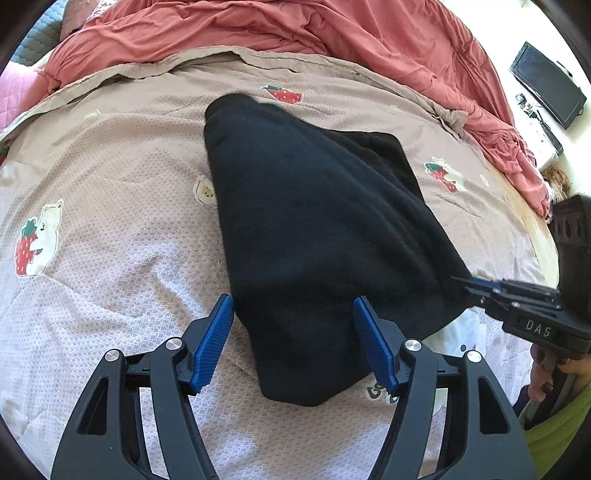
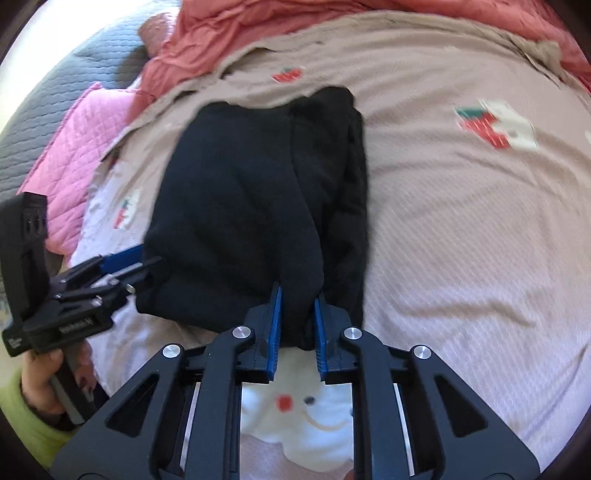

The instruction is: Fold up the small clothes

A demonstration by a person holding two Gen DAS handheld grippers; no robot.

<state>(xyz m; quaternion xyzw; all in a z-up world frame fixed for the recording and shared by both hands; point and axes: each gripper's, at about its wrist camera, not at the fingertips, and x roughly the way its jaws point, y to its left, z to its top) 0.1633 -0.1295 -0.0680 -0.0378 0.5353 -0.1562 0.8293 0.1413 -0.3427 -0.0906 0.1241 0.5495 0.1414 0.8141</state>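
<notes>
Your right tool (image 2: 297, 317) is clenched on a narrow pinch at the near edge of the black fleece-like garment (image 2: 255, 206), and that thin bite is the first risk: as you draw the fold over, the thick fabric may slide out from between the blue pads, or you may be holding only the top layer, so the one below stays behind and the fold comes out skewed. Your left tool (image 1: 293, 339) stands released, its blue pads (image 1: 214, 343) straddling the garment's near corner without pressing on it; if you close from here you could catch the bedsheet underneath along with the cloth and drag it up. The two tools sit near each other on the same edge, so a careless swing could knock one against the other. The garment lies in the middle of the bed, on the beige waffle-textured bedsheet printed with strawberries and bears (image 1: 110, 166), well clear of the rumpled salmon-red quilt (image 1: 295, 26) behind. It looks soft and bulky, already doubled into a rough tapering slab, with a second layer showing along its right side.
</notes>
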